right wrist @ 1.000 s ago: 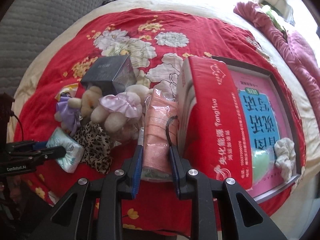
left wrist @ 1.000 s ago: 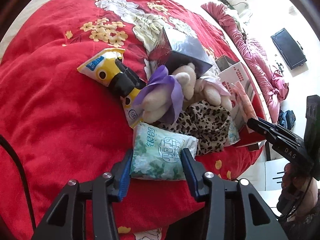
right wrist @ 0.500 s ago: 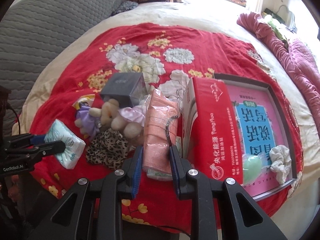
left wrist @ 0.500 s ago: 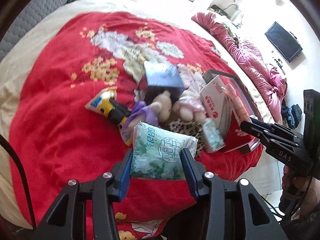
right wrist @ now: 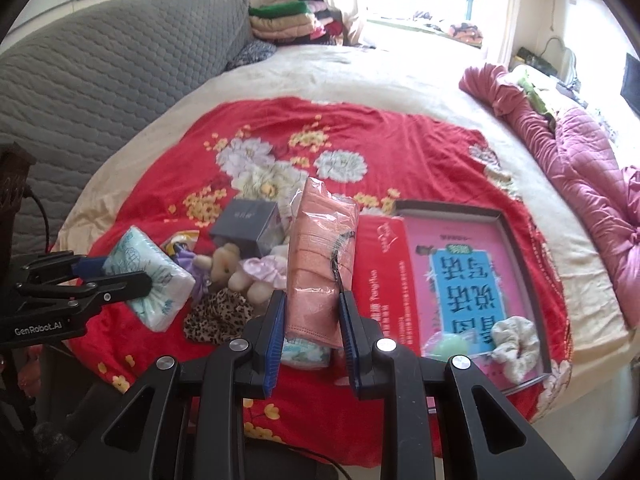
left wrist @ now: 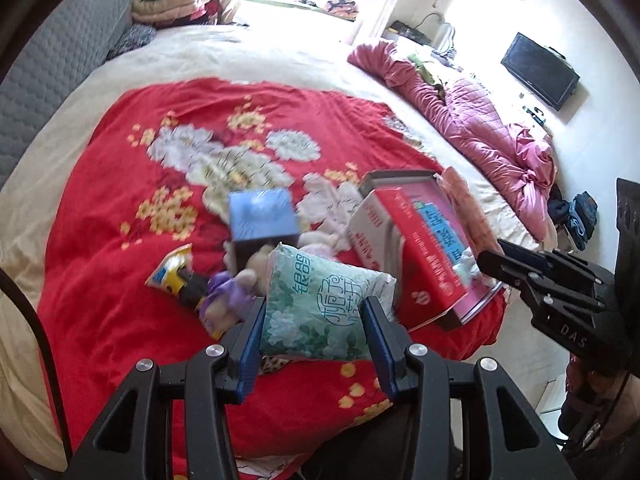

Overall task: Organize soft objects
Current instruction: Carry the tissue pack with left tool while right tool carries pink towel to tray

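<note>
My left gripper (left wrist: 314,312) is shut on a green floral tissue pack (left wrist: 320,306) and holds it in the air above the red blanket (left wrist: 100,248); the pack also shows in the right wrist view (right wrist: 154,280). My right gripper (right wrist: 312,312) is shut on a pink wrapped cloth pack (right wrist: 322,264), lifted above the pile. On the blanket lie two plush toys (right wrist: 236,272), a leopard scrunchie (right wrist: 218,316) and a small tissue pack (right wrist: 306,354). A pink tray (right wrist: 524,240) holds a white scrunchie (right wrist: 516,336) and a green ball (right wrist: 448,348).
A dark blue box (left wrist: 260,222) and a yellow snack bag (left wrist: 172,270) lie beside the toys. A red carton (right wrist: 386,276) stands against the tray. A pink quilt (right wrist: 580,168) lies on the right, a grey headboard (right wrist: 100,80) on the left.
Both grippers have risen and pulled back from the bed, each carrying its pack. More of the room now shows in both views.
</note>
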`<state>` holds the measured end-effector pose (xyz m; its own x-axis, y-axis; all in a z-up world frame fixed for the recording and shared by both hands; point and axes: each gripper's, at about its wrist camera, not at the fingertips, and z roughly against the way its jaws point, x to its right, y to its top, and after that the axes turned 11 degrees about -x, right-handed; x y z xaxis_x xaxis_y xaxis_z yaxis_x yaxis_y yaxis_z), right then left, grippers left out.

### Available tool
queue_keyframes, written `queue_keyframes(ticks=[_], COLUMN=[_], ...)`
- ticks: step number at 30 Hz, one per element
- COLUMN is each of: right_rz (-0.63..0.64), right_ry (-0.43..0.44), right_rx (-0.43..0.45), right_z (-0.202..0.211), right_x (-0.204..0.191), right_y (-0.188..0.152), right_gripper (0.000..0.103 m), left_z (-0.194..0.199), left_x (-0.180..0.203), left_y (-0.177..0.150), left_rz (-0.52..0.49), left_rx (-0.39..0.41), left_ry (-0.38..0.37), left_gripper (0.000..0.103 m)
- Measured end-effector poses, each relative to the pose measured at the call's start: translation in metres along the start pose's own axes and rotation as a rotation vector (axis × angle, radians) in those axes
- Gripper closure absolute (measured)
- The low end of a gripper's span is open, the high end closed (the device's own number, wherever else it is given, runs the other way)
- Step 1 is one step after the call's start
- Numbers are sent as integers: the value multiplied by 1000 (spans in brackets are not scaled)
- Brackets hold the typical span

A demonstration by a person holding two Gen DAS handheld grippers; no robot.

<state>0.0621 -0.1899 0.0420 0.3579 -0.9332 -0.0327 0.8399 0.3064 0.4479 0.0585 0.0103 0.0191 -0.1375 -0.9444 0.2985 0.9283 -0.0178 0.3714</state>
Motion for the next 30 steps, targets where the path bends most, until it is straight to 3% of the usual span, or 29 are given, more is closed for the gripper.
queue_keyframes(ticks=[17,30], right_rz=[-112,-216], right_ry=[-42,-71], right_rx=[85,114], right_z=[49,65], right_x=[62,120], right_y=[-21,-38], right_gripper=[76,76], left_z=[0,-28], left_x=[92,141], left_y=[40,57], left_rz=[-131,-196], left_rx=[33,14], left_ry=[4,72], left_gripper=[56,56])
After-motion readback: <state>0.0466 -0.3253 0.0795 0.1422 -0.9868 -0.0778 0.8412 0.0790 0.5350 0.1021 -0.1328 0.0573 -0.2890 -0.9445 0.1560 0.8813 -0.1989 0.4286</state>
